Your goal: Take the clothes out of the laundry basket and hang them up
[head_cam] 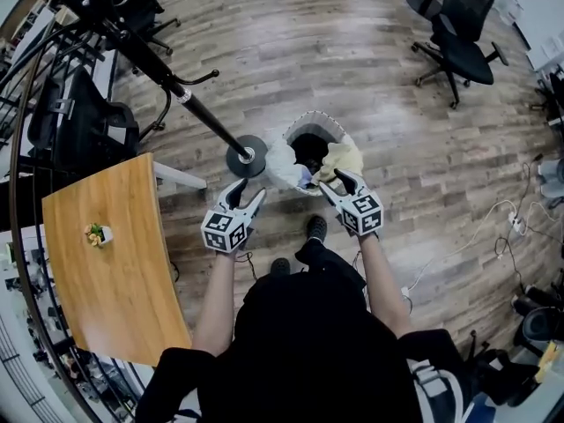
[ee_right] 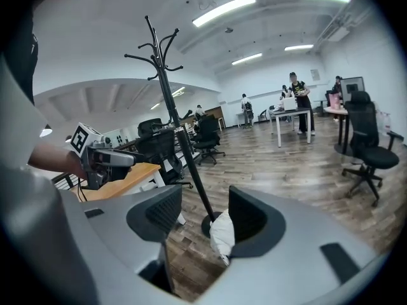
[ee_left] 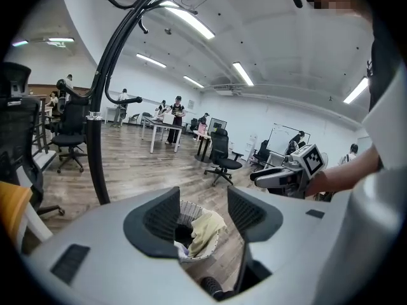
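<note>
A white laundry basket (head_cam: 317, 123) stands on the wood floor in front of me, with a white garment (head_cam: 280, 164) draped over its left rim and a pale yellow one (head_cam: 344, 159) over its right rim. My left gripper (head_cam: 244, 194) hangs open just left of the basket, nothing between its jaws. My right gripper (head_cam: 337, 183) is open too, just short of the yellow garment. In the left gripper view the basket (ee_left: 202, 229) and yellow cloth (ee_left: 206, 229) show between the jaws. The right gripper view shows the white garment (ee_right: 222, 235) beyond the open jaws.
A black coat stand (head_cam: 163, 70) leans across the view, its round base (head_cam: 246, 156) beside the basket. A wooden table (head_cam: 110, 263) with a small plant (head_cam: 97, 233) is at my left. Office chairs (head_cam: 458, 38) stand farther off; cables (head_cam: 498, 236) lie at right.
</note>
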Available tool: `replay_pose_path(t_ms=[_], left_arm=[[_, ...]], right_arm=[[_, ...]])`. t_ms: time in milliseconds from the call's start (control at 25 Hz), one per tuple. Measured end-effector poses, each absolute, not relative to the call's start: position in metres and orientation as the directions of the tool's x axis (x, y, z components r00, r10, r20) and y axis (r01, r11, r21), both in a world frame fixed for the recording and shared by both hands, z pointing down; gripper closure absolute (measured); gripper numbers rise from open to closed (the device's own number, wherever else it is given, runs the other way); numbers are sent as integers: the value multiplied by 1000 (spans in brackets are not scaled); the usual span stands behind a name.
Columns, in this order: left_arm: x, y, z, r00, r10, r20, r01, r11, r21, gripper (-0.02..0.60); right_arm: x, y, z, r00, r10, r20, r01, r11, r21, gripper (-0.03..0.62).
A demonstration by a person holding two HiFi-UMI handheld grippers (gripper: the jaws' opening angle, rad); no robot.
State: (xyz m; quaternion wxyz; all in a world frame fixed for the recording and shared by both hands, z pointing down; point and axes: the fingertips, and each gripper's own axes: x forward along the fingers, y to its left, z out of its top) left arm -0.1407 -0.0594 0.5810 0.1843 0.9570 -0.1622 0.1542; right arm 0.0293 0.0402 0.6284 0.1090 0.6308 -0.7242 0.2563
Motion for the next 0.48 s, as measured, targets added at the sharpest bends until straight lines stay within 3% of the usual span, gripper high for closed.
replay_pose_path(t_ms=[480], left_arm=[[-116,-79,589,866,-323,383,-446,-844,299,347]], right_arm=[[60,13,648,-271,-817,508,-955,162,-248,350]])
